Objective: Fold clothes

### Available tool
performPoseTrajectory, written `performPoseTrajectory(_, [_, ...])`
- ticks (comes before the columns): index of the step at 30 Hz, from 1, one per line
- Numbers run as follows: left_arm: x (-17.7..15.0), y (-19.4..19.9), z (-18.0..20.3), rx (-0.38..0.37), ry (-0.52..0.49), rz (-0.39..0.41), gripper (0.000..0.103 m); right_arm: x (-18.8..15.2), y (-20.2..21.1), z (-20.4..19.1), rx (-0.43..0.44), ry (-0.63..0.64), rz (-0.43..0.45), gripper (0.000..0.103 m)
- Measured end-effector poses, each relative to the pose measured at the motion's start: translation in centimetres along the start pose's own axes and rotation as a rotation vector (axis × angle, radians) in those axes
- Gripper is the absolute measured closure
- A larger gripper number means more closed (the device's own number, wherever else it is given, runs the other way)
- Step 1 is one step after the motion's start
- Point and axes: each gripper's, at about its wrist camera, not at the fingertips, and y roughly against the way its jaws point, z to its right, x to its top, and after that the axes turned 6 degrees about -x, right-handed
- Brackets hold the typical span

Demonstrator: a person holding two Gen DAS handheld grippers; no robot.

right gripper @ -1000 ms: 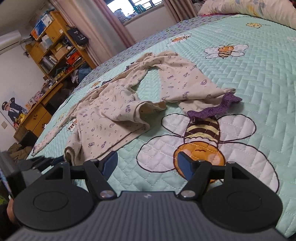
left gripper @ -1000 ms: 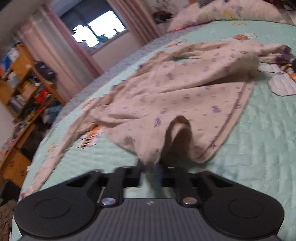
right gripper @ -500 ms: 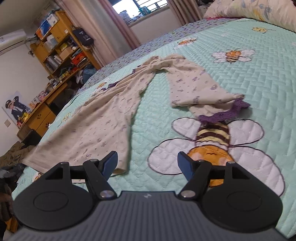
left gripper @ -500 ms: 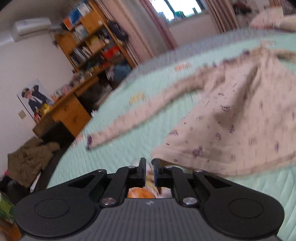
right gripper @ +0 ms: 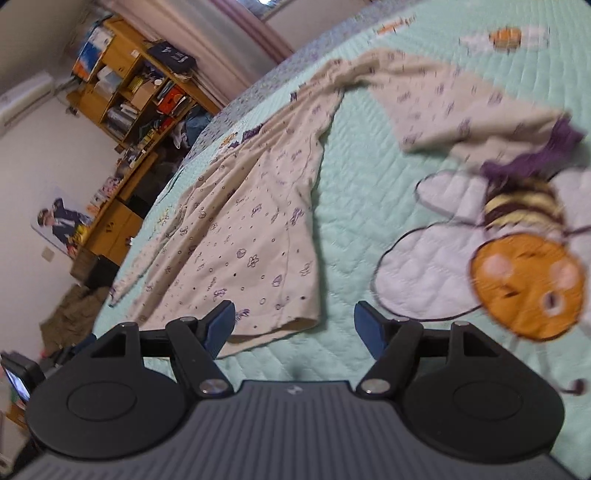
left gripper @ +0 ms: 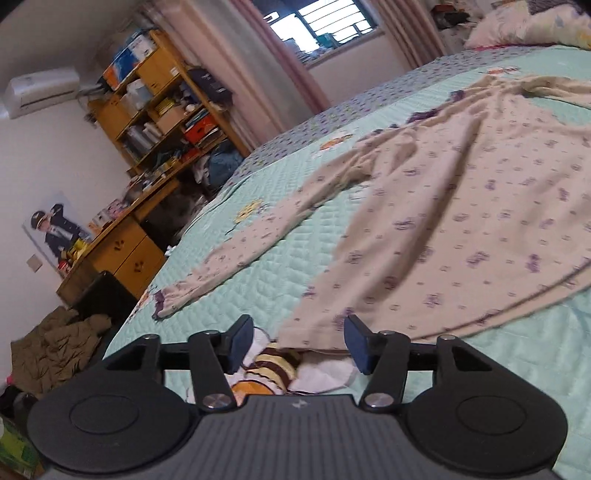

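The left gripper (left gripper: 295,341) has just let the hem go, jaws now spread like the right gripper (right gripper: 293,326) with its own wide and empty, leaving the pyjama top (left gripper: 461,221) flat on the bed (left gripper: 295,266), ready for folding.

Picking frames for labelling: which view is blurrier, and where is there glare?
Right wrist view: heavy motion blur on the bee and purple cuff, while the shirt near the hem stays sharper. Left wrist view: milder blur on the shirt; the window is blown out.
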Motion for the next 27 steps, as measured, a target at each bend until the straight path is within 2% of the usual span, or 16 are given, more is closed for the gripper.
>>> performPoseTrajectory(2, [0.1,-0.7,-0.6,-0.013,0.019,-0.013,0.038,0.1,-0.9,-0.3,0.006,-0.012,-0.009,0.032])
performPoseTrajectory(3, [0.3,-1.6,-0.9,-0.016,0.019,-0.018,0.037,0.1,-1.3,-0.4,0.009,-0.018,-0.014,0.041])
performPoseTrajectory(4, [0.4,-2.2,-1.1,-0.018,0.017,-0.022,0.034,0.1,-1.7,-0.6,0.013,-0.025,-0.018,0.064])
performPoseTrajectory(6, [0.5,-3.0,-0.6,-0.028,0.001,-0.033,0.033,0.2,-2.6,-0.9,-0.026,-0.015,-0.039,0.098])
performPoseTrajectory(9, [0.5,-3.8,0.6,-0.059,-0.048,-0.055,0.036,0.0,-3.0,-0.9,-0.038,-0.015,-0.049,0.098])
performPoseTrajectory(11, [0.6,-3.4,1.5,-0.079,-0.073,-0.059,0.059,-0.1,-2.5,-0.7,-0.027,-0.019,-0.045,0.099])
performPoseTrajectory(13, [1.0,-2.1,2.1,-0.102,-0.073,-0.051,0.069,0.0,-1.2,-0.4,-0.021,-0.029,-0.028,0.099])
performPoseTrajectory(15, [1.3,-0.7,2.6,-0.125,-0.073,-0.044,0.067,0.2,1.0,-0.1,-0.003,-0.04,0.0,0.1])
performPoseTrajectory(18, [1.5,1.4,3.2,-0.166,-0.057,-0.023,0.06,0.8,6.5,0.1,0.006,-0.035,0.061,0.1])
performPoseTrajectory(20, [1.3,2.5,3.6,-0.189,-0.041,-0.007,0.053,0.8,9.5,0.8,-0.001,-0.03,0.065,0.1])
performPoseTrajectory(24, [1.4,3.4,3.9,-0.191,-0.047,0.007,0.052,-0.9,8.5,3.7,-0.097,-0.05,-0.053,0.099])
performPoseTrajectory(26, [1.5,3.5,4.0,-0.183,-0.057,0.011,0.052,-2.1,7.3,4.4,-0.161,-0.041,-0.056,0.098])
performPoseTrajectory(27, [1.6,3.6,4.0,-0.178,-0.062,0.013,0.051,-2.5,7.1,4.5,-0.167,-0.051,-0.046,0.095])
